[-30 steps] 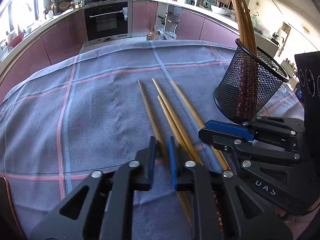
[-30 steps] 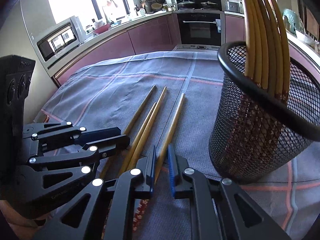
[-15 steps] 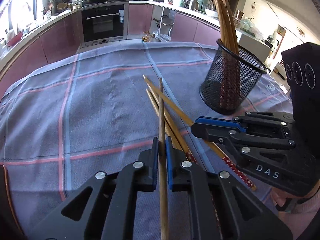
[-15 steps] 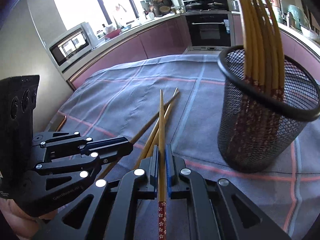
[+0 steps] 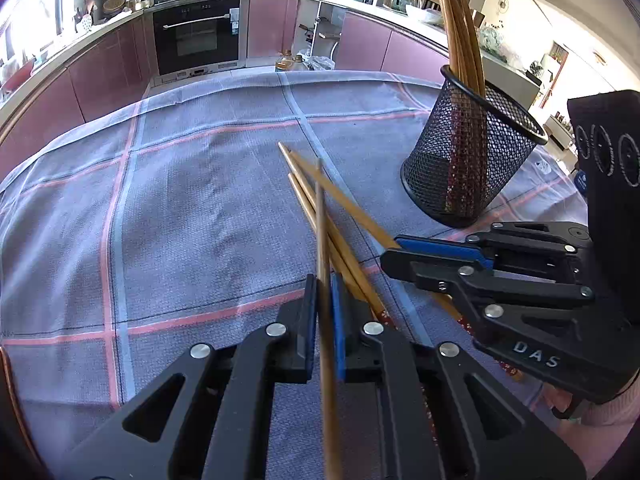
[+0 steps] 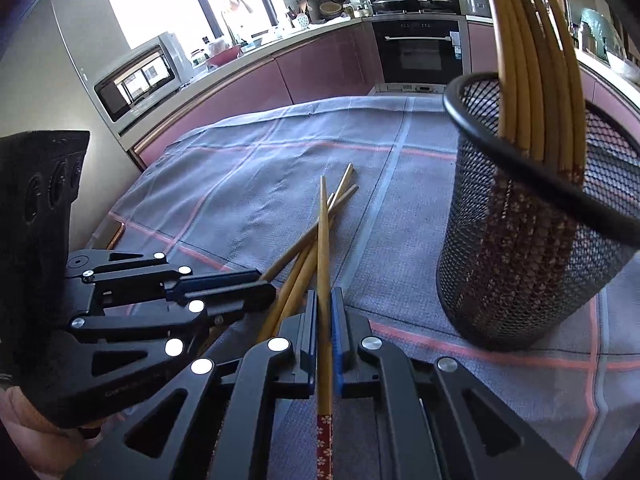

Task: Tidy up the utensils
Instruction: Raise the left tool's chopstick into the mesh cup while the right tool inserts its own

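Note:
Both grippers hover low over a checked cloth [image 5: 180,220]. My left gripper [image 5: 324,280] is shut on one bamboo chopstick [image 5: 319,216], whose tip points away from me above the cloth. To its right, my right gripper [image 5: 390,250] is shut on another chopstick [image 5: 348,204]; in the right wrist view this gripper [image 6: 325,296] pinches that stick [image 6: 323,232] above its red patterned end. Two loose chopsticks [image 6: 297,280] lie on the cloth beneath both. A black mesh holder [image 6: 520,260] with several chopsticks [image 6: 528,80] stands to the right.
The cloth [image 6: 260,184] covers the whole table. Kitchen cabinets and an oven [image 5: 196,36] run along the far wall, with a microwave [image 6: 136,76] at the left. A person's hand [image 6: 24,412] grasps the left gripper's handle.
Both grippers have shut, each on one chopstick, and raised it off the cloth so that it crosses above the two left lying. The holder now looks farther off.

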`<state>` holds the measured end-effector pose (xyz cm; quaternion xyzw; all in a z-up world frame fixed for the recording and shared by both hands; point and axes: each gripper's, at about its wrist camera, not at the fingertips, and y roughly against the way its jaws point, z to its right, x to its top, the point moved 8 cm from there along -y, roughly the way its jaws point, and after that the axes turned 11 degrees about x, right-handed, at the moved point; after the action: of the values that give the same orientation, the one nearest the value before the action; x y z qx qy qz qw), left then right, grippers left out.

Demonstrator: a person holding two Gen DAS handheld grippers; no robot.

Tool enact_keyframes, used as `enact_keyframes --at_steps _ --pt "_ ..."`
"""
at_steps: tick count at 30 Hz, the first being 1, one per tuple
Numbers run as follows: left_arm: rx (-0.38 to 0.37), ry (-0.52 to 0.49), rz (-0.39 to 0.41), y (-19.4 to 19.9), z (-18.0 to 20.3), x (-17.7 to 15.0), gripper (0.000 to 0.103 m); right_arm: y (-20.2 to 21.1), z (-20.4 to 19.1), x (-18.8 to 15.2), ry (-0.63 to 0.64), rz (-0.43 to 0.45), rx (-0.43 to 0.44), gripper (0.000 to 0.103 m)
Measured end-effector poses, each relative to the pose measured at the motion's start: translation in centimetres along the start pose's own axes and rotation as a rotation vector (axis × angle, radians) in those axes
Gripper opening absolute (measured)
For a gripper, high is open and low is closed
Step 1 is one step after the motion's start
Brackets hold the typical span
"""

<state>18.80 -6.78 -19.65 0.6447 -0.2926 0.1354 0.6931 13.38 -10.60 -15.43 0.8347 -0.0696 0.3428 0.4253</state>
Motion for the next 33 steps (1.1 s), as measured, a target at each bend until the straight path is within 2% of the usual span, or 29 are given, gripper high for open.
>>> enact_keyframes --at_steps 6,16,25,33 --pt "-0.031 0.020 0.059 2.6 -0.1 1.0 0.008 3.9 -0.8 1.4 0.030 0.097 0.008 0.006" --pt "-0.147 0.031 0.197 9.2 0.6 4.1 0.008 11.1 -0.5 3.6 0.034 0.264 0.001 0.006" --pt "-0.206 0.029 0.291 13.8 1.2 6.5 0.008 14.8 0.0 5.3 0.051 0.348 0.003 0.006" --pt "-0.233 0.035 0.366 15.6 2.4 10.0 0.008 18.0 0.1 7.6 0.097 0.418 -0.027 0.006"
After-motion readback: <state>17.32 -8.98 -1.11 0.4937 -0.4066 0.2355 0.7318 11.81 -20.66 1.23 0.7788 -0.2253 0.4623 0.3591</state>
